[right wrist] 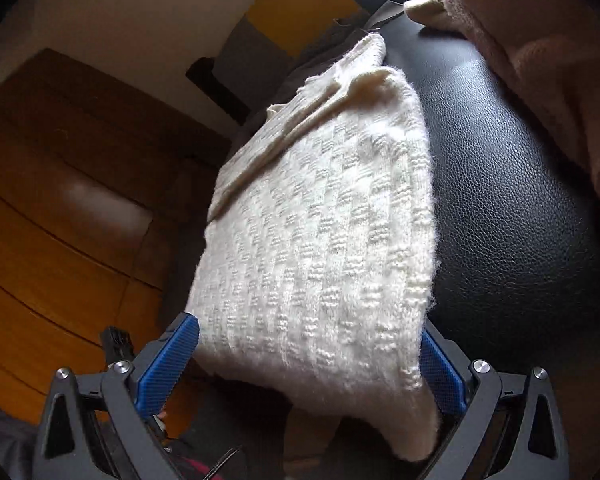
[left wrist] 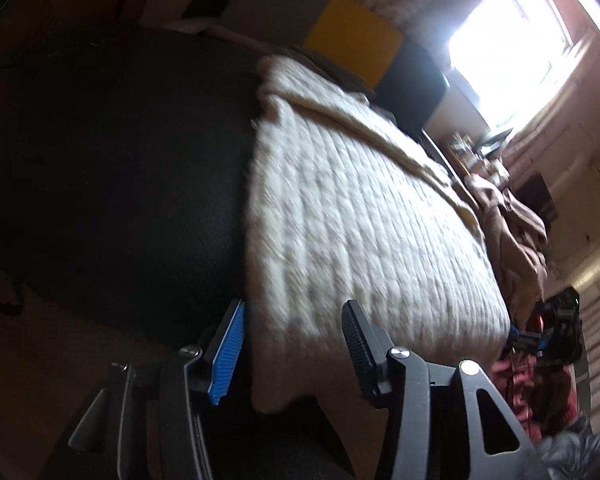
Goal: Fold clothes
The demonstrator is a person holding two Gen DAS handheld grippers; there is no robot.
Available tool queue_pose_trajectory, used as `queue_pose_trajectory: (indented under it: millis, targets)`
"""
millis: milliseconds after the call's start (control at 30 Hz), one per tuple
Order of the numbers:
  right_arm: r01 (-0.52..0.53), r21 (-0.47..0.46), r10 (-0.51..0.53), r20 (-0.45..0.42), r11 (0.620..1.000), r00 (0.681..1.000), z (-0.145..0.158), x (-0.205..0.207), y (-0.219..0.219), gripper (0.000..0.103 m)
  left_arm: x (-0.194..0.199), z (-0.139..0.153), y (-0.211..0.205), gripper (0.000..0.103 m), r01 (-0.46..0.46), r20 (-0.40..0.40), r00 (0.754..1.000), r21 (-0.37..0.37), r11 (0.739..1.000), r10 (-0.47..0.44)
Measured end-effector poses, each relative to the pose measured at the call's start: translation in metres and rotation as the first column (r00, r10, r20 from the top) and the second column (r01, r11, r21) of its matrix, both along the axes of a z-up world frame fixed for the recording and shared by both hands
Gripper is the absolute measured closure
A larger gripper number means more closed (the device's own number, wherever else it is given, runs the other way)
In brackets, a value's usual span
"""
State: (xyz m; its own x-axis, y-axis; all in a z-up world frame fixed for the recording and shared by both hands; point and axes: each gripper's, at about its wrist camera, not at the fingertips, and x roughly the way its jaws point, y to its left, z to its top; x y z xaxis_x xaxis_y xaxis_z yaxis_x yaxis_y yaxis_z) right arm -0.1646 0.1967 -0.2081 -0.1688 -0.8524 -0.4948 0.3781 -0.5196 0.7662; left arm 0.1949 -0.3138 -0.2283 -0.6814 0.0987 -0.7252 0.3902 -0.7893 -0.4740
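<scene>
Here we see a black leather seat point(right wrist: 508, 200) carrying the things, its grained surface broad and dark in both views. On it lies a cream knitted sweater point(right wrist: 320, 240), folded into a thick rectangle, with its near end hanging past the seat's front edge. A pink-beige garment point(right wrist: 540, 60) lies heaped at the far edge of the seat, apart from the sweater in the right wrist view. Beyond the seat stands a cushion with grey and yellow panels point(left wrist: 352, 36), and a bright window point(left wrist: 512, 52) glares at the far side of the room. Our right gripper point(right wrist: 308, 364) has its blue-padded fingers point(right wrist: 168, 364) spread wide, one on each side of the sweater's overhanging end; whether the pads press the knit we cannot tell. Our left gripper point(left wrist: 296, 352) also stands with its fingers wide apart, around the near corner of the sweater point(left wrist: 360, 220), holding nothing firmly that we can see.
</scene>
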Motion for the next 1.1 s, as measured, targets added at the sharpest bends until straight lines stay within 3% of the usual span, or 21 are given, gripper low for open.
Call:
queue_pose_trajectory:
  millis: [233, 400, 500, 567, 600, 667, 733, 767, 900, 1000, 1067, 1100]
  targets:
    - [0.001, -0.12, 0.008, 0.072, 0.993, 0.997, -0.015, 0.0, 0.014, 0.0, -0.003, -0.01, 0.005, 0.054, 0.023, 0.051, 0.998, 0.05, 0.998, -0.026]
    - [-0.027, -0.036, 0.026, -0.045, 0.999, 0.999, -0.007, 0.014, 0.005, 0.0, -0.005, -0.008, 0.007, 0.058, 0.021, 0.083, 0.996, 0.06, 0.998, -0.026]
    - [-0.039, 0.051, 0.043, -0.074, 0.998, 0.996, -0.001, 0.016, -0.004, 0.005, -0.002, -0.009, 0.003, 0.065, 0.015, 0.072, 0.997, 0.134, 0.991, -0.025]
    - [-0.029, 0.104, 0.038, -0.09, 0.994, 0.995, 0.0, 0.017, -0.004, 0.022, -0.002, -0.009, 0.003, 0.079, 0.015, 0.067, 0.997, 0.162, 0.987, -0.026]
    - [-0.02, 0.129, 0.033, -0.099, 0.991, 0.995, 0.001, 0.018, -0.002, 0.028, -0.002, -0.009, 0.003, 0.081, 0.018, 0.071, 0.997, 0.161, 0.987, -0.03]
    - [0.002, 0.162, 0.016, -0.108, 0.987, 0.994, -0.001, 0.018, 0.004, 0.052, -0.004, -0.009, 0.004, 0.088, 0.026, 0.068, 0.997, 0.172, 0.985, -0.038]
    - [0.026, 0.186, -0.006, -0.112, 0.982, 0.994, -0.002, 0.016, 0.013, 0.069, -0.006, -0.005, 0.008, 0.089, 0.042, 0.062, 0.997, 0.166, 0.985, -0.053]
    - [0.038, 0.188, -0.018, -0.109, 0.981, 0.994, -0.003, 0.014, 0.019, 0.074, -0.007, -0.003, 0.01, 0.089, 0.05, 0.062, 0.996, 0.147, 0.988, -0.06]
    - [0.036, 0.175, -0.017, -0.108, 0.984, 0.994, -0.005, 0.011, 0.022, 0.072, -0.018, -0.005, 0.008, 0.08, 0.048, 0.069, 0.996, 0.155, 0.987, -0.059]
    - [0.016, 0.138, 0.0, -0.116, 0.99, 0.993, -0.004, 0.013, 0.018, 0.058, -0.017, -0.009, 0.004, 0.076, 0.039, 0.056, 0.997, 0.195, 0.98, -0.051]
    - [-0.015, 0.096, 0.029, -0.146, 0.995, 0.989, -0.002, 0.017, 0.01, 0.026, -0.015, -0.011, 0.001, 0.076, 0.033, 0.046, 0.998, 0.218, 0.975, -0.044]
    - [-0.035, 0.08, 0.048, -0.171, 0.996, 0.984, -0.001, 0.02, 0.005, 0.018, -0.014, -0.012, 0.0, 0.076, 0.028, 0.044, 0.998, 0.23, 0.973, -0.04]
